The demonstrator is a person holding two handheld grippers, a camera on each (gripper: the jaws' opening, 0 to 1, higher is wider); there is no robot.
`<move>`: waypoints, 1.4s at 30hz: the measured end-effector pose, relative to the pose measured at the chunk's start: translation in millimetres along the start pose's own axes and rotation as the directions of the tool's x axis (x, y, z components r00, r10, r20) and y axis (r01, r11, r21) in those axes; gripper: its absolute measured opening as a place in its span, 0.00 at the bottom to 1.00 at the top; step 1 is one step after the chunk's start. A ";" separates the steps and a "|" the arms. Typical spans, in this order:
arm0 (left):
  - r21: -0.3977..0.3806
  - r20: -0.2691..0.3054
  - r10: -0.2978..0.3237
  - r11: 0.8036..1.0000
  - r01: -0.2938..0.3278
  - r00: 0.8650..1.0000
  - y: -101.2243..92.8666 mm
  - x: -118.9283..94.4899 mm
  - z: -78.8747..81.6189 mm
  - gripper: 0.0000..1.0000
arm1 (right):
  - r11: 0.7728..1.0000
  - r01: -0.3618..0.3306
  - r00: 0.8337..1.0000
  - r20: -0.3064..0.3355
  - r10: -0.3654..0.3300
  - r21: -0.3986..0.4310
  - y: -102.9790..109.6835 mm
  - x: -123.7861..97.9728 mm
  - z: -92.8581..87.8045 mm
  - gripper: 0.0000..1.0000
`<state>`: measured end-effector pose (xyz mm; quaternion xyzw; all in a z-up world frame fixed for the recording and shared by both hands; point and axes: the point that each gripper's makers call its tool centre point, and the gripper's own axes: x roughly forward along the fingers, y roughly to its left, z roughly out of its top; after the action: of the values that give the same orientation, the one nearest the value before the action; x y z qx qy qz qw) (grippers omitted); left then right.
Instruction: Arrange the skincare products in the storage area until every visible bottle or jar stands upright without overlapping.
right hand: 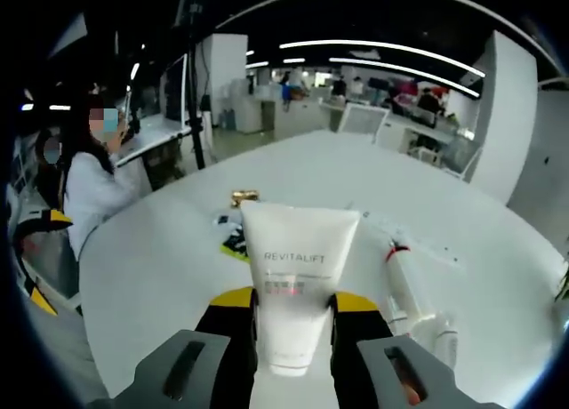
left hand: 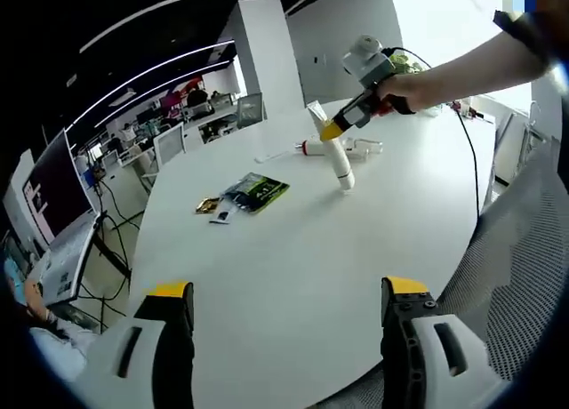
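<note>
White tube [right hand: 298,284], cap down on the far surface [left hand: 293,276], right gripper [right hand: 289,316] jaws clamped around it. Left gripper [left hand: 284,302] wide, empty, near. Risk: narrow cap, topples on release onto lying bottle [right hand: 404,280].

Open-plan office: white table [left hand: 293,267], white pillar [left hand: 267,53], ceiling light strips [right hand: 382,58], mesh chair [left hand: 520,240].

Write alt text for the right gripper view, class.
The right gripper clamps a white tube upright above a white table. A white bottle lies on its side to the right, with dark packets behind the tube.
</note>
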<state>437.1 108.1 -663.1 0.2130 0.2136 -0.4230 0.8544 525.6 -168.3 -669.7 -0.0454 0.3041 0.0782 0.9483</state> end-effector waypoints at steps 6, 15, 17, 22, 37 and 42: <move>-0.022 0.048 -0.038 0.999 0.039 0.998 -10.8 12.2 21.6 0.80 | 1.000 0.017 0.999 0.041 -0.018 0.026 6.8 -16.3 2.7 0.23; -0.054 0.100 -0.108 0.992 0.114 0.989 -32.3 28.4 46.0 0.80 | 0.998 0.026 0.995 0.094 -0.032 0.063 19.7 -39.1 5.5 0.23; -0.057 0.109 -0.115 0.991 0.122 0.987 -34.9 30.3 49.7 0.80 | 0.998 0.023 0.995 0.097 -0.029 0.062 23.4 -43.0 5.8 0.23; -0.073 0.124 -0.130 0.987 0.140 0.984 -38.4 32.9 54.5 0.80 | 0.997 0.028 0.993 0.113 -0.036 0.069 27.8 -52.1 7.9 0.23; -0.088 0.161 -0.168 0.979 0.184 0.972 -54.7 45.7 70.7 0.79 | 0.996 -0.003 0.982 0.190 -0.014 0.088 65.8 -81.3 27.7 0.23; -0.133 0.205 -0.186 0.967 0.216 0.961 -61.9 48.0 79.4 0.73 | 0.996 -0.024 0.979 0.206 0.006 0.087 82.6 -89.6 31.0 0.23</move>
<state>427.8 0.4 -635.6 0.0819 0.1831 -0.5085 0.8374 456.7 -93.8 -595.4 0.0074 0.2082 0.0759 0.9751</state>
